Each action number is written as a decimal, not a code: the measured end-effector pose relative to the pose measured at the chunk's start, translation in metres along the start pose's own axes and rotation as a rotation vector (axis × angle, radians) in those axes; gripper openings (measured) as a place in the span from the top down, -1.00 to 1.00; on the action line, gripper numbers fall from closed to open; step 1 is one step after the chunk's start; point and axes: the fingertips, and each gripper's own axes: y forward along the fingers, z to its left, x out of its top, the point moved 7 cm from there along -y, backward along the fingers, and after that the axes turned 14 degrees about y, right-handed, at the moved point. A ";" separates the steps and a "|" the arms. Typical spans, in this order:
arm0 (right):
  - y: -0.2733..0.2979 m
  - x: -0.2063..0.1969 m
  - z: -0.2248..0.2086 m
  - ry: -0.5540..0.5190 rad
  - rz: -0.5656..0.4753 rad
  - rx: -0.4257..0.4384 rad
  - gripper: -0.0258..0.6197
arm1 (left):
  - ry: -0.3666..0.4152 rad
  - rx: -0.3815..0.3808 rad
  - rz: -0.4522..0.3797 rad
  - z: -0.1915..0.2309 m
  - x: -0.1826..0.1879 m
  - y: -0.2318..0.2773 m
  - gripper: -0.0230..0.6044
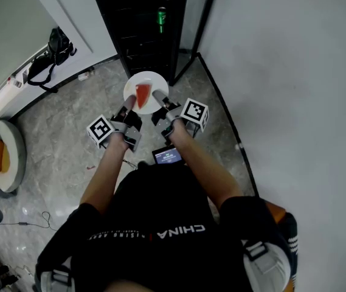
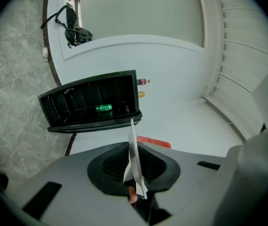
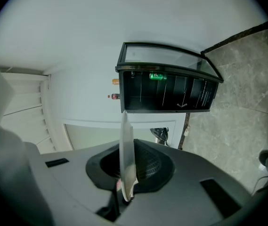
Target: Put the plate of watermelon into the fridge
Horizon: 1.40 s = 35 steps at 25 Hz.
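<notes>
Nearest my camera, the only word I can read is "CHINA", white across the person's black shirt [image 1: 160,224]. A line of finer print runs beside it, too small for me. A small lit screen [image 1: 168,156] sits between the forearms, on the side of the grippers away from the fridge [image 1: 139,26], and I cannot read its text. Each gripper carries 1 cube with black-and-white square markers, the left cube [image 1: 100,129] and the right cube [image 1: 194,111].

The left gripper [image 1: 128,104] has its jaws clamped on the rim of the white plate [image 1: 151,81]. In its own view the plate stands edge-on, squeezed between the 2 dark pads with no gap on either side. The right gripper [image 1: 159,96] pinches the opposite rim the same way, jaws pressed tight against the thin white edge. Together they hold the plate level in the air just in front of the fridge, low against its open front. 1 red wedge of watermelon [image 1: 142,95] lies on the plate between the 2 sets of jaws.

The fridge is black and narrow, with dark shelves showing and its glass door [image 1: 198,11] swung open to one side. 1 green can [image 1: 161,18] sits on a shelf inside, and I cannot read its label. Well apart from the fridge, a black bag [image 1: 54,50] lies against the pale wall, at the edge of the grey marbled floor [image 1: 69,139].
</notes>
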 end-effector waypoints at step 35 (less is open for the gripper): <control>-0.007 -0.005 0.011 0.025 -0.008 -0.012 0.85 | -0.024 -0.013 0.020 -0.015 0.001 -0.001 0.83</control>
